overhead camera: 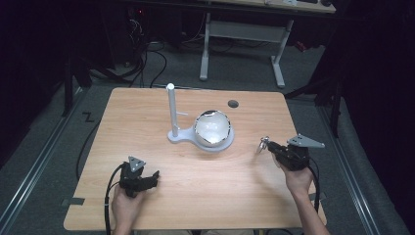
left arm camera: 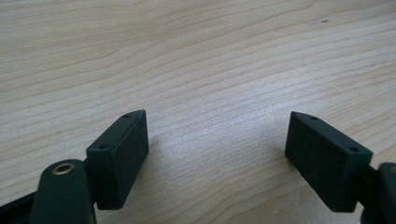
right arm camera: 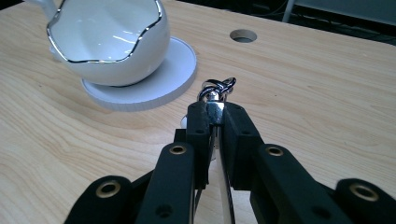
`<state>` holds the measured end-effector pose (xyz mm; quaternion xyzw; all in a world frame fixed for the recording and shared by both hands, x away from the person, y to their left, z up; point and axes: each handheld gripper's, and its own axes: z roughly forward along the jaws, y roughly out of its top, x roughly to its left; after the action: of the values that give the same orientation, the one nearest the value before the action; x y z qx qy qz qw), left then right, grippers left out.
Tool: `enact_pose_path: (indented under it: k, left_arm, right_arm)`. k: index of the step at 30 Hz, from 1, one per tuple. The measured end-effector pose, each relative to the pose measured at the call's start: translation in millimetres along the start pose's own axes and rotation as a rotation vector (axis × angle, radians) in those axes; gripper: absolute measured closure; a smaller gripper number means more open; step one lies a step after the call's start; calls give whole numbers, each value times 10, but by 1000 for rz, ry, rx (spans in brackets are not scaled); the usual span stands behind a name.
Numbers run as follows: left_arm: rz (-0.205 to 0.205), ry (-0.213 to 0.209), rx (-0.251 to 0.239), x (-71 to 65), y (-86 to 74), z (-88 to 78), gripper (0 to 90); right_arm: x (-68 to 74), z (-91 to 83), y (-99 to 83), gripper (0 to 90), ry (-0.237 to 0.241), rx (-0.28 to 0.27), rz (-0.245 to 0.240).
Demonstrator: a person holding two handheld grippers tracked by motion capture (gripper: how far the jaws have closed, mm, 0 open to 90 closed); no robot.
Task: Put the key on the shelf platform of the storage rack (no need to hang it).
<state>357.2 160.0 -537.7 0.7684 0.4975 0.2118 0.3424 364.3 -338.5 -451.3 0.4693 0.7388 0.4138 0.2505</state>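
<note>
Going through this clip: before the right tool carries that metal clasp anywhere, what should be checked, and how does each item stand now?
1. Right tool shut on the metal clasp: ok.
2. How deep the grip sits: cannot tell; the clasp's loop sticks out past the jaws.
3. Left tool open with nothing between its jaws: ok.
4. Bowl seated on the white stand: ok.
5. Post of the stand upright: ok.
6. Path from clasp to stand over bare table: ok.

A small shiny metal clasp (right arm camera: 216, 90) sits pinched upright near the white bowl (right arm camera: 109, 39).
</note>
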Motion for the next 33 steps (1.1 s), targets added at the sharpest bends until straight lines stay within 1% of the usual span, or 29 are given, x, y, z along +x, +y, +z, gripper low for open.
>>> enact_pose_path:
  k: [2,5,6,11,13,15,17,22,23,28,33]
  left_arm:
    - [0,0,0,0,0,0,218]
    - [0,-1,1,0,1,-1,218]
    - [0,0,0,0,0,0,217]
    - [-1,1,-2,-2,0,2,217]
    - [-1,1,-2,-2,0,2,217]
    - [-1,0,-1,-2,0,1,217]
    - [-1,0,-1,-2,0,1,217]
    - [-1,1,-1,-3,0,2,217]
    - [-1,0,-1,-2,0,1,217]
    - [-1,1,-1,-2,0,1,217]
    - [-1,0,-1,-2,0,1,217]
  right_arm:
    - [20,-13,3,822,6,1,-3]
    - [57,-31,12,822,21,-12,-11]
    - [77,-43,20,822,32,-19,-11]
    - [116,-67,40,822,53,-28,-15]
    - [137,-81,56,822,58,-30,-22]
    - [170,-96,85,822,54,-30,-48]
    - [203,-105,114,822,61,-27,-60]
    - [271,-103,167,822,87,-35,-74]
    - [288,-97,176,822,94,-35,-70]
    - [376,-83,233,822,110,-38,-99]
    - [436,-63,323,822,141,-50,-108]
